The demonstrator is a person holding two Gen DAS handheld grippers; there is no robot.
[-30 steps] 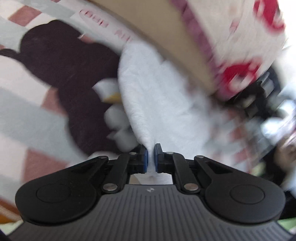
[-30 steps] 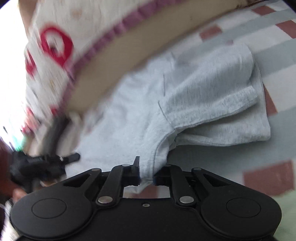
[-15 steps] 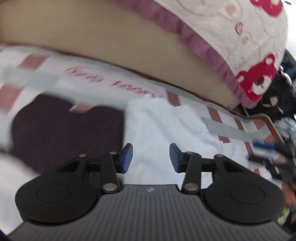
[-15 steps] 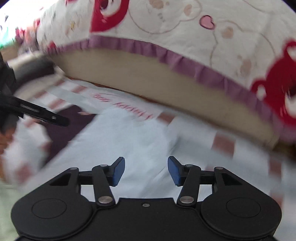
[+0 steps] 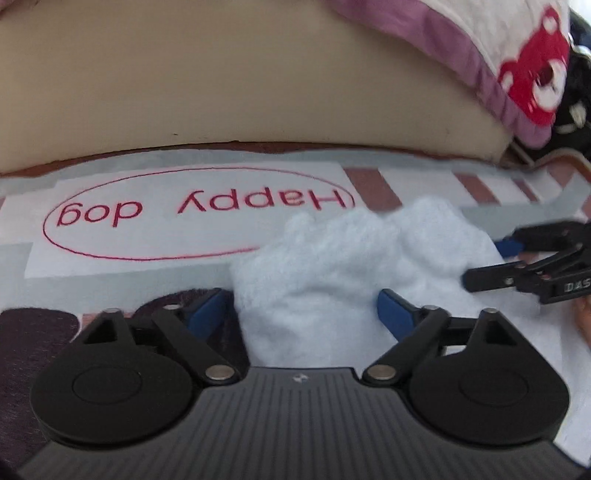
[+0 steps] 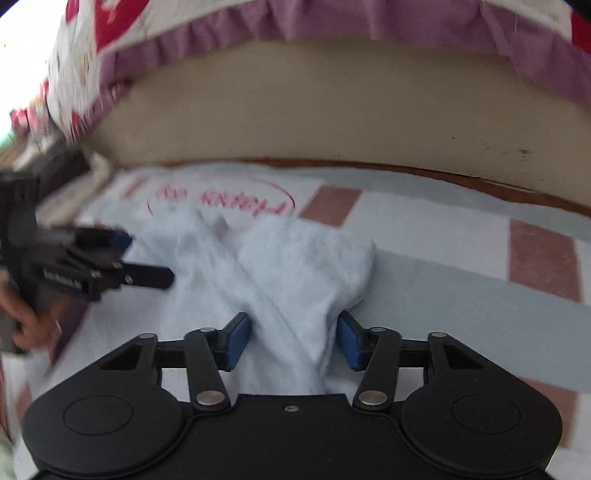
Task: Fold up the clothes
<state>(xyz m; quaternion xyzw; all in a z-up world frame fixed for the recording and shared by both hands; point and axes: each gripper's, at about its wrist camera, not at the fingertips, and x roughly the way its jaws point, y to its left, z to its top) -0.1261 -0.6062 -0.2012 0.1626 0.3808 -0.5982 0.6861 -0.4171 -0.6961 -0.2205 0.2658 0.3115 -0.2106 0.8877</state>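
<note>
A pale blue garment (image 5: 332,266) lies bunched on the checked mat, folded into a thick lump. My left gripper (image 5: 301,314) is open, its blue pads either side of the garment's near left part. In the right wrist view the same pale blue garment (image 6: 288,269) shows two overlapping folds, and my right gripper (image 6: 293,341) is open with the cloth's near edge lying between its jaws. Each view shows the other tool: the right gripper (image 5: 517,258) at the garment's right, the left gripper (image 6: 122,258) at its left, held by a hand (image 6: 29,325).
The mat (image 5: 129,273) has grey, white and brick-red squares and a "Happy dog" oval print (image 5: 199,210). A dark maroon garment (image 5: 33,332) lies at the left. A beige mattress side (image 5: 258,85) under a bear-print bedspread with purple frill (image 6: 332,22) walls the far edge.
A second ago both grippers were shut on the pale blue garment. Both have since let go and opened wider, and now hover low over the folded cloth facing the bed.
</note>
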